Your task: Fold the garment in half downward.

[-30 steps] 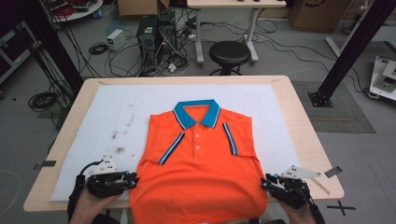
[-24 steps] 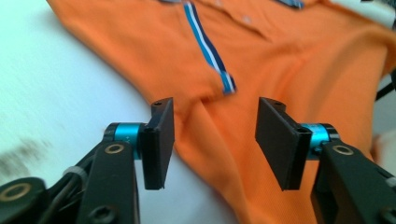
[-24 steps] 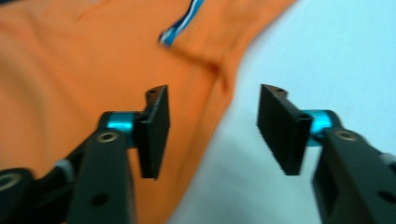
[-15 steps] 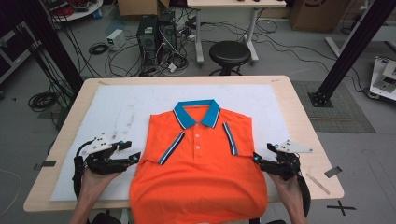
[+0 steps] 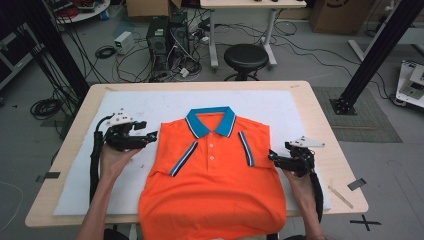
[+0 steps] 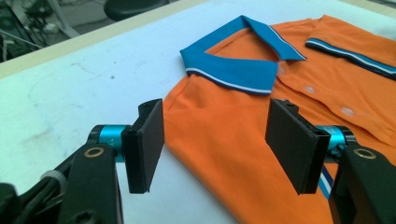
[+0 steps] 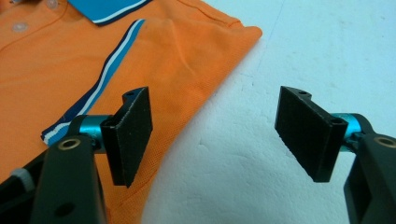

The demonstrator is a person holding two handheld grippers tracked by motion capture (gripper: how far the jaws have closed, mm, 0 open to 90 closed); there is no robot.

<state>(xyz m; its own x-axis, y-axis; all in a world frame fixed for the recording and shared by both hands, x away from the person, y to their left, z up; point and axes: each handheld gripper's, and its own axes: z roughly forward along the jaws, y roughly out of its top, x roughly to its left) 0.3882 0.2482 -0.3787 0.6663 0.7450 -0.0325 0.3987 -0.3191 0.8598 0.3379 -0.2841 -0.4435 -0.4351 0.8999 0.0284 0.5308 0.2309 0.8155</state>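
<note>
An orange polo shirt (image 5: 215,180) with a blue collar (image 5: 210,120) lies flat, front up, on the white mat (image 5: 150,102), sleeves folded under. My left gripper (image 5: 146,130) hovers at the shirt's left shoulder. Its jaws stand open after closing slightly, with nothing pressed between them. In the left gripper view the left gripper (image 6: 215,144) looks over the shoulder edge of the shirt (image 6: 219,116) toward the collar (image 6: 233,65). My right gripper (image 5: 272,157) sits by the right sleeve fold. In its own view the right gripper (image 7: 215,135) has just been opening, with bare mat between the jaws and the shirt (image 7: 60,60) beside one.
The wooden table (image 5: 330,130) has a tape patch (image 5: 356,184) and a thin stick (image 5: 340,196) at its right front. Behind the table, a black stool (image 5: 246,56), a computer tower (image 5: 167,40) and cables sit on the floor. The shirt's hem reaches the front edge.
Both grippers left the shirt's lower corners and moved away from the person along its sides to shoulder and sleeve level. Their jaws opened wide. The left one rose a little.
</note>
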